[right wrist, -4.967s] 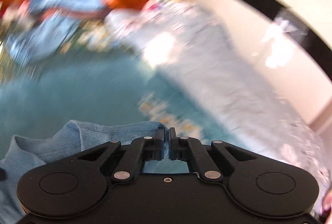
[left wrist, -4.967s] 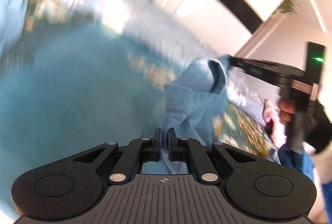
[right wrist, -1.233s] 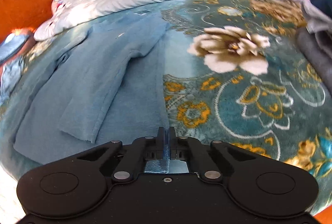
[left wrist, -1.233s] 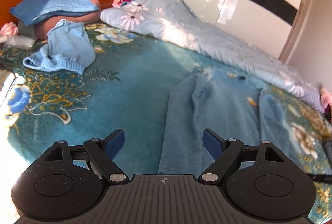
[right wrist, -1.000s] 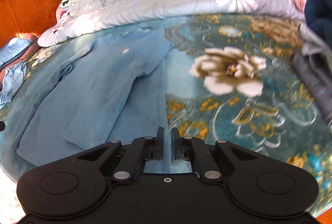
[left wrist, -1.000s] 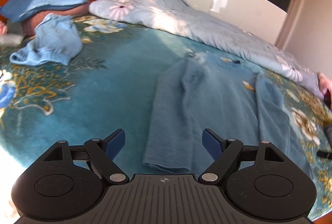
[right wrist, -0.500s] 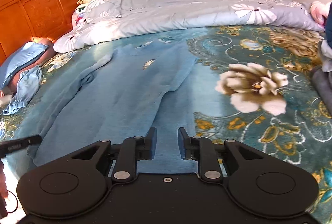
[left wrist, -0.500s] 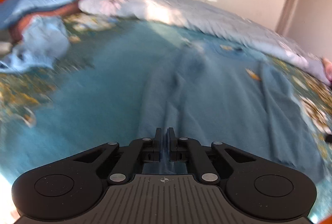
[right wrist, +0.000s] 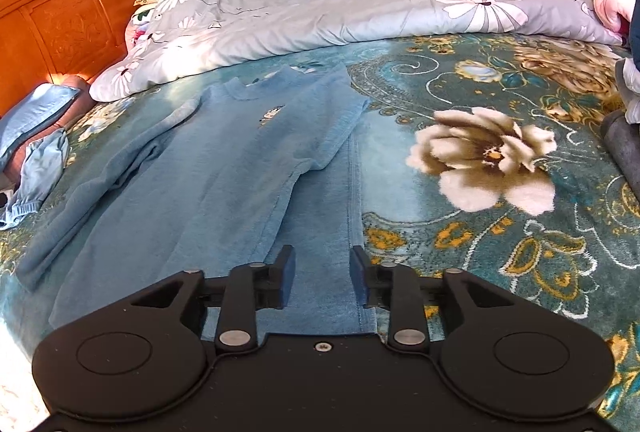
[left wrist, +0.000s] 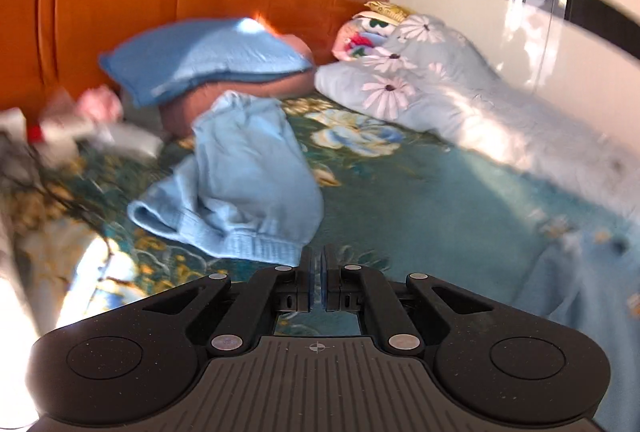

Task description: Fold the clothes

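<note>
Blue shirt (right wrist: pixel 224 167) lies released; right claw (right wrist: pixel 322 278) has opened since.

The left gripper (left wrist: pixel 318 282) has its jaws drawn together, only a thin slit between the blue pads (left wrist: pixel 307 284); whether anything is pinched there cannot be told. The right gripper (right wrist: pixel 322 278) has its jaws spread wide apart, blue pads (right wrist: pixel 288 280) facing each other with nothing gripped between them.
</note>
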`<action>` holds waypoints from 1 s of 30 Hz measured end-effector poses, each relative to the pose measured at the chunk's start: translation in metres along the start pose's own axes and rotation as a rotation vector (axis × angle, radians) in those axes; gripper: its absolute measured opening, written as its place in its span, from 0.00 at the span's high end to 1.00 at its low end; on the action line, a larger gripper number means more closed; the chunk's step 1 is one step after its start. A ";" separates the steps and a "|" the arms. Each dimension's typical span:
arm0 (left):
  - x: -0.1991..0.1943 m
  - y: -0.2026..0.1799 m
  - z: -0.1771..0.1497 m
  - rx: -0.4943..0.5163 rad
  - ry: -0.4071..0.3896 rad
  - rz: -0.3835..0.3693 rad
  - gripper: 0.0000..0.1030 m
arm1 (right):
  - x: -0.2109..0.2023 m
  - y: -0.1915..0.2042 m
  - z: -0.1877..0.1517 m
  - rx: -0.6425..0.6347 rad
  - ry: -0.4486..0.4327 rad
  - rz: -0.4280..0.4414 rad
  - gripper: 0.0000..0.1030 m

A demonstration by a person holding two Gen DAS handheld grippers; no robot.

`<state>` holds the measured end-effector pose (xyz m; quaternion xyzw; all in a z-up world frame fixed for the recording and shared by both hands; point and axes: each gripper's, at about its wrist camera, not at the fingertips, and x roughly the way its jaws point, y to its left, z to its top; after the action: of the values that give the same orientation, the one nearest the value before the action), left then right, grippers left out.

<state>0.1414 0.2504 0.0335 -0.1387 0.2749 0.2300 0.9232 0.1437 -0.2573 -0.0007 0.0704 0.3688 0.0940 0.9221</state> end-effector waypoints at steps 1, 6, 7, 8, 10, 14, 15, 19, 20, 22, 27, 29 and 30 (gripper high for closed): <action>-0.003 0.004 0.002 -0.023 0.004 -0.034 0.98 | 0.001 0.000 -0.001 -0.006 0.001 0.000 0.68; -0.019 -0.030 -0.023 0.126 0.029 -0.214 0.95 | 0.011 0.000 -0.001 0.018 0.020 -0.007 0.68; -0.021 -0.041 -0.030 0.148 0.034 -0.248 0.90 | 0.013 0.001 0.000 0.017 0.019 -0.005 0.68; -0.020 -0.051 -0.035 0.162 0.039 -0.282 0.76 | 0.014 0.003 0.001 0.012 0.016 -0.001 0.68; -0.017 -0.072 -0.043 0.194 0.053 -0.332 0.57 | 0.017 0.006 0.005 0.002 0.010 0.007 0.66; 0.000 -0.114 -0.060 0.301 0.090 -0.374 0.44 | 0.025 0.010 0.019 -0.007 -0.010 0.015 0.55; 0.003 -0.120 -0.065 0.322 0.093 -0.369 0.44 | 0.027 0.011 0.021 -0.003 -0.011 0.015 0.55; 0.013 -0.141 -0.082 0.402 0.094 -0.340 0.55 | 0.033 0.012 0.023 0.012 -0.012 0.020 0.51; 0.013 -0.142 -0.083 0.417 0.081 -0.325 0.74 | 0.034 0.011 0.023 0.014 -0.009 0.018 0.51; 0.016 -0.139 -0.078 0.409 0.060 -0.282 0.87 | 0.036 0.007 0.020 0.018 0.001 0.010 0.51; 0.038 -0.115 -0.043 0.347 0.001 -0.145 0.94 | 0.038 -0.007 0.019 0.045 0.006 -0.019 0.51; 0.050 -0.102 -0.027 0.315 0.002 -0.088 0.94 | 0.039 -0.013 0.018 0.050 0.007 -0.024 0.51; 0.054 -0.096 -0.019 0.290 0.019 -0.093 0.94 | 0.039 -0.014 0.017 0.051 0.010 -0.027 0.51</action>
<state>0.2213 0.1792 -0.0004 -0.0187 0.3072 0.1435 0.9406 0.1852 -0.2634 -0.0172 0.0885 0.3767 0.0726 0.9192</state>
